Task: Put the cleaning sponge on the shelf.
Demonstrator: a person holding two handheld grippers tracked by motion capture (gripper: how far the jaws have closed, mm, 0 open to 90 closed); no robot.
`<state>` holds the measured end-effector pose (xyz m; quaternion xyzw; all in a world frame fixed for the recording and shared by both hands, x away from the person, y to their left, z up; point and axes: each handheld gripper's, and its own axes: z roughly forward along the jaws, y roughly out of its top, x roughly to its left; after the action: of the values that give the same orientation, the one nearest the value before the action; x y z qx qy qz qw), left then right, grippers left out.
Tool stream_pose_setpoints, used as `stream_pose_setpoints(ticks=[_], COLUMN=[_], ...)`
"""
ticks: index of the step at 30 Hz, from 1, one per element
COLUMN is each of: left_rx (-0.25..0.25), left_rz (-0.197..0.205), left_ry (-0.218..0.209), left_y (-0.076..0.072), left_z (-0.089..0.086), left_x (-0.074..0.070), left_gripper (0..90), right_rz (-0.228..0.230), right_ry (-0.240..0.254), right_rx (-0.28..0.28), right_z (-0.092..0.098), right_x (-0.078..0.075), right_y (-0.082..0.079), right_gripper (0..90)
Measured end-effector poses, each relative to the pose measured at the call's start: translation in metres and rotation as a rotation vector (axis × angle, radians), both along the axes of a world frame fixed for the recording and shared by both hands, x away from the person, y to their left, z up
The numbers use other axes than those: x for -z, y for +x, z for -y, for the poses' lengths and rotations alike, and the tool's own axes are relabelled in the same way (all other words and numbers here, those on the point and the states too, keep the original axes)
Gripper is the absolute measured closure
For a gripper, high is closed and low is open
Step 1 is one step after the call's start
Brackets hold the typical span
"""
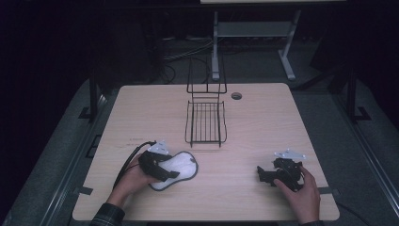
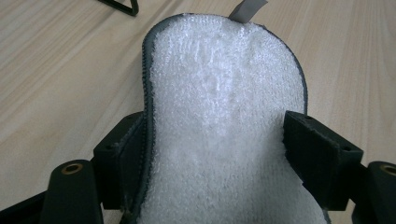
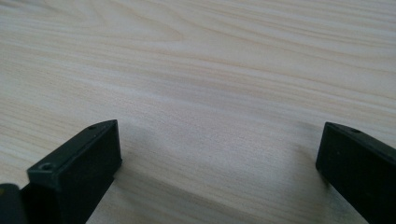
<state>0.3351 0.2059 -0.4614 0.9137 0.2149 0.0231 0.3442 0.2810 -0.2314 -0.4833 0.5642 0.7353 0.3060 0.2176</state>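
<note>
A white fleecy pad with a dark grey edge and a small grey tab [image 1: 183,165] lies on the wooden table [image 1: 268,127] at the front left. My left gripper [image 1: 168,172] sits over its near end. In the left gripper view the pad [image 2: 219,84] runs up between the two jaws, which press on both its sides, and its left edge curls up against the left one. The left gripper [image 2: 215,128] is shut on it. At the front right my right gripper [image 1: 261,174] rests low on the table, pointing left. It is open [image 3: 219,137], with bare wood between its jaws.
A black wire rack [image 1: 205,123] stands at the middle of the table, its upright back toward the far edge. A round cable hole [image 1: 236,96] lies just right of it. Beyond the table are a dark floor and a desk frame [image 1: 254,33].
</note>
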Motion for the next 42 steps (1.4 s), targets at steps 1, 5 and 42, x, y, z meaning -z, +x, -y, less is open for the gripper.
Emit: stream_pose_setpoints(ticks=[1, 5, 42], left_rx=[0.0, 0.004, -0.007], left_rz=[-0.002, 0.015, 0.017], left_ry=[-0.001, 0.009, -0.157], left_y=[0.0, -0.002, -0.009], left_z=[0.0, 0.001, -0.02], left_x=[0.0, -0.003, -0.04], left_gripper=[24.5, 26.2, 70.3], right_rz=[0.0, 0.0, 0.0], right_ry=[0.0, 0.0, 0.001], right_rx=[0.0, 0.0, 0.0], right_z=[0.0, 0.0, 0.0], right_x=[0.0, 0.0, 0.0], right_y=[0.0, 0.0, 0.0], right_gripper=[0.0, 0.0, 0.0])
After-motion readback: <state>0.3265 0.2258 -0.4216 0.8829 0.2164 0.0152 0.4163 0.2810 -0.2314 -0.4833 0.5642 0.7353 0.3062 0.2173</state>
